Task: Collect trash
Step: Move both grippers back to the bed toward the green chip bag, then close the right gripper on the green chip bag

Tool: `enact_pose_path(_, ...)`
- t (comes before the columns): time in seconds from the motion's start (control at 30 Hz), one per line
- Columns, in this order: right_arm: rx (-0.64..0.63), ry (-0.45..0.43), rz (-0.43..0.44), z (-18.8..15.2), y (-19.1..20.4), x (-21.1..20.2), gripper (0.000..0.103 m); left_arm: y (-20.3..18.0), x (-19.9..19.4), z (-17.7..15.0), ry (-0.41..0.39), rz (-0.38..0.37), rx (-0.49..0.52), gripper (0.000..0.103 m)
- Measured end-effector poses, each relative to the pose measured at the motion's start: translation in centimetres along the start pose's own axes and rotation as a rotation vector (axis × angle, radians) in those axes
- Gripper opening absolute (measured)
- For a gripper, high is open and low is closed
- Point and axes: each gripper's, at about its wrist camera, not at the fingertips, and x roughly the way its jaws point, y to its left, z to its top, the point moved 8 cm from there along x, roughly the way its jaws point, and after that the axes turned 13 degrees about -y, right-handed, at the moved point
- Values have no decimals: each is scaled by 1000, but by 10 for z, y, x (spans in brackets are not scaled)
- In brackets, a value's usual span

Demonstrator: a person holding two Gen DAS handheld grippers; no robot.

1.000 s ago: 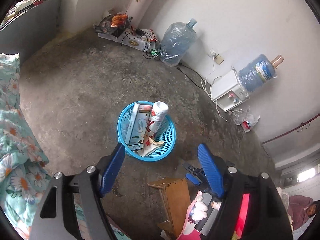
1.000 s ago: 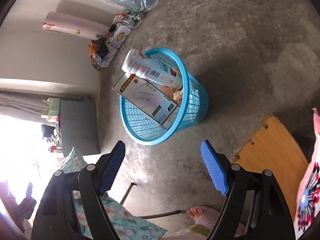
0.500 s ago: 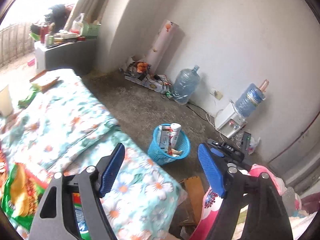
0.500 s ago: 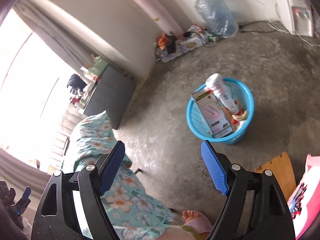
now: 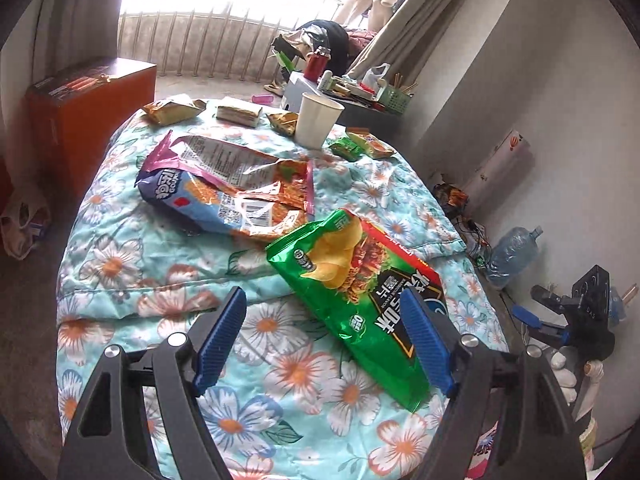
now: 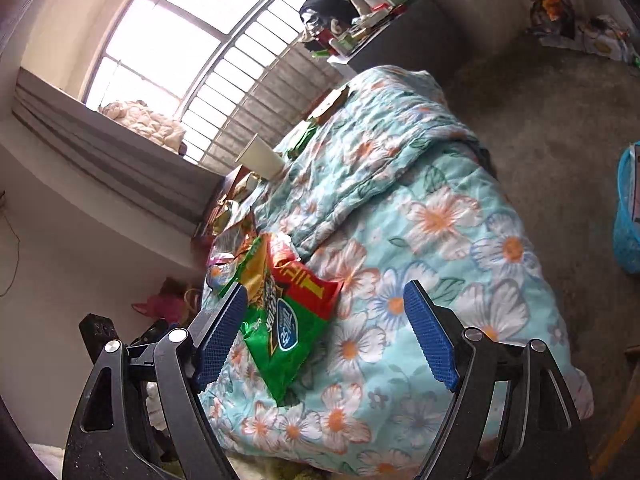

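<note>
A green potato-chip bag (image 5: pixel 352 280) lies flat on the flowered quilt (image 5: pixel 160 264), right under my left gripper (image 5: pixel 320 296), whose jaws are opening wide with nothing held between them. Beyond it lie a torn blue-and-orange snack bag (image 5: pixel 224 196), a white paper cup (image 5: pixel 318 124) and small wrappers (image 5: pixel 360 145). In the right wrist view the green bag (image 6: pixel 284 320) lies by the left finger of my right gripper (image 6: pixel 326 288), which is open and empty above the quilt (image 6: pixel 440 200). The blue trash basket (image 6: pixel 628 220) shows at the right edge, on the floor.
An orange cabinet (image 5: pixel 88 108) stands left of the bed. A cluttered grey table (image 5: pixel 360 96) sits beyond the bed by the barred window. A water bottle (image 5: pixel 514 256) and cables lie along the right wall. Bare concrete floor (image 6: pixel 560 112) separates bed and basket.
Both views swung from the floor and the filled blue basket onto the bed with its wrappers. The basket has left the left wrist view and slid to the right wrist view's edge.
</note>
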Motion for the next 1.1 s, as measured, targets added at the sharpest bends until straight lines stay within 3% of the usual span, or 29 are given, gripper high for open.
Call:
enact_pose_path(0.17, -113, 116, -20, 1, 37, 54, 77, 28, 0, -12, 16, 47, -42, 77)
enact_pose_path(0.4, -249, 272, -56, 3, 54, 111, 78, 44, 5, -17, 16, 84, -50, 77)
enact_pose_path(0.7, -253, 489, -44, -19, 59, 162, 79, 51, 16, -25, 45, 89, -65, 77)
enact_pose_path(0.97, -281, 553, -32, -36, 73, 168, 78, 45, 20, -25, 49, 66, -57, 77)
enact_pose_path(1.1, -282, 568, -63, -43, 70, 170, 67, 42, 19, -24, 48, 53, -60, 77)
